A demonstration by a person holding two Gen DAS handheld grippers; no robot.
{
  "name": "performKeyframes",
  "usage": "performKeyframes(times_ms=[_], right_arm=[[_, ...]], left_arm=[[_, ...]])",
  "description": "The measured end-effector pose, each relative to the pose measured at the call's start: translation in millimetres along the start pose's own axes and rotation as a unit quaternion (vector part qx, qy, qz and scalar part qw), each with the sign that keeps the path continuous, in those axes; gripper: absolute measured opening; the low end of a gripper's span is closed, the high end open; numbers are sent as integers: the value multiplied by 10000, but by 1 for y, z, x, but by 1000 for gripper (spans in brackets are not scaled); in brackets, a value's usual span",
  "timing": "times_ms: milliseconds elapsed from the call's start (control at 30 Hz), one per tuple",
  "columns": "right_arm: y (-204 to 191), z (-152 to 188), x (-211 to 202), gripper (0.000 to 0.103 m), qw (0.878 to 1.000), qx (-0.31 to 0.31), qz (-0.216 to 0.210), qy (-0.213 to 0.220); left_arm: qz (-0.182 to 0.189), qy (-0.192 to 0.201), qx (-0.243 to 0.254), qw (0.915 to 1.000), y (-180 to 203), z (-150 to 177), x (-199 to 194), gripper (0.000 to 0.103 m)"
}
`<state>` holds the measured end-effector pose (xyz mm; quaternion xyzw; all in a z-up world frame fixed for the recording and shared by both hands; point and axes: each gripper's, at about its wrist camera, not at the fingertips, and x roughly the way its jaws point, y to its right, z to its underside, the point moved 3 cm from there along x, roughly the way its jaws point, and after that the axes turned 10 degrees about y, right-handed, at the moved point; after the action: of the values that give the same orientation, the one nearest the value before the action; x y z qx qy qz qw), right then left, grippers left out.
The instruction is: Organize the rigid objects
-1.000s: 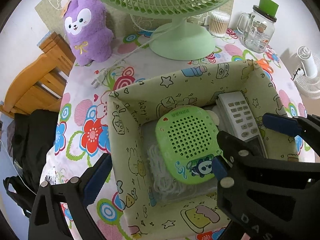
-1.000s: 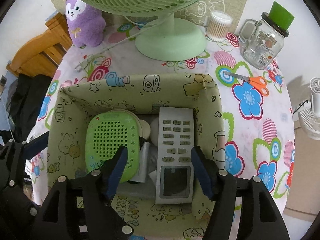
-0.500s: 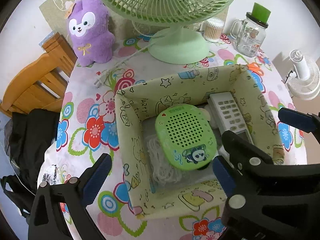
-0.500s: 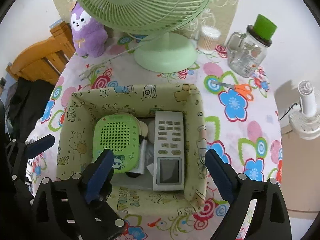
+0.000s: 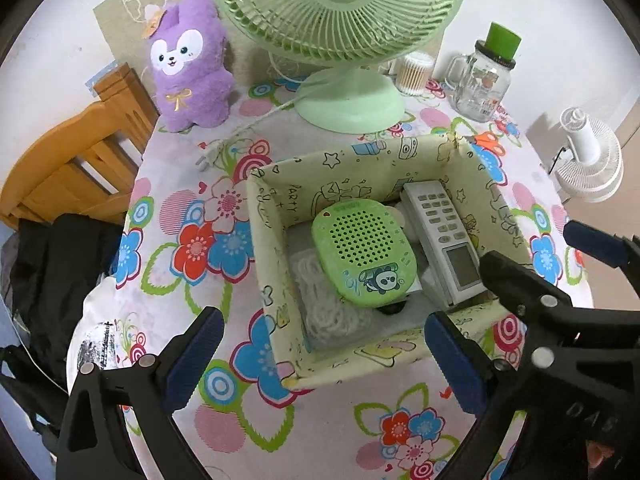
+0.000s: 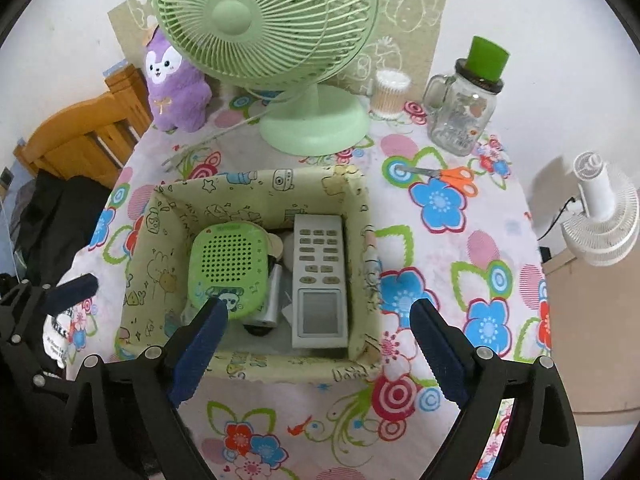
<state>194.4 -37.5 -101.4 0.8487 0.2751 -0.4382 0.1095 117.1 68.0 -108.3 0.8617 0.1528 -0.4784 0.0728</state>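
two grippers, left gripper (image 5: 320,356) and right gripper (image 6: 316,352), both released, empty; fabric box (image 6: 160,248) holds one remote (image 6: 320,276), one green speaker (image 6: 228,268).

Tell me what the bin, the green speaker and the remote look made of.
Bin: likely fabric or coated cloth, matte; its printed walls sag and crease. Speaker: seemingly hard plastic, slight sheen, moulded hole grid. Remote: rigid grey-white plastic, matte, with a glossier screen.

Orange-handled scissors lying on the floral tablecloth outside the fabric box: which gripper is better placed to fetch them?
Probably the right gripper. It is open and empty, and the orange-handled scissors lie beyond the fabric box on its right side. The left gripper, also open, sits toward the box's left, so it would have to cross over.
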Motion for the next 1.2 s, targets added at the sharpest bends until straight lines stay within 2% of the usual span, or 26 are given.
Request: performKeyframes(times_ms=[200,533,700,1200], right_arm=[[8,3,-17,94,9995,227,119,164],[11,15,-41,94,9971,608,338,310],[6,24,-59,94,9960,576,559,398],[-8,37,-109,94,9932,653,657,708]], left_arm=[[49,63,-169,9998,-10,1,-15,102],[209,236,-158,9994,-23,9,-35,102],[315,341,-211,9987,-30,13,-48,102],[388,699,-76,9968,-28,24,-91,102]])
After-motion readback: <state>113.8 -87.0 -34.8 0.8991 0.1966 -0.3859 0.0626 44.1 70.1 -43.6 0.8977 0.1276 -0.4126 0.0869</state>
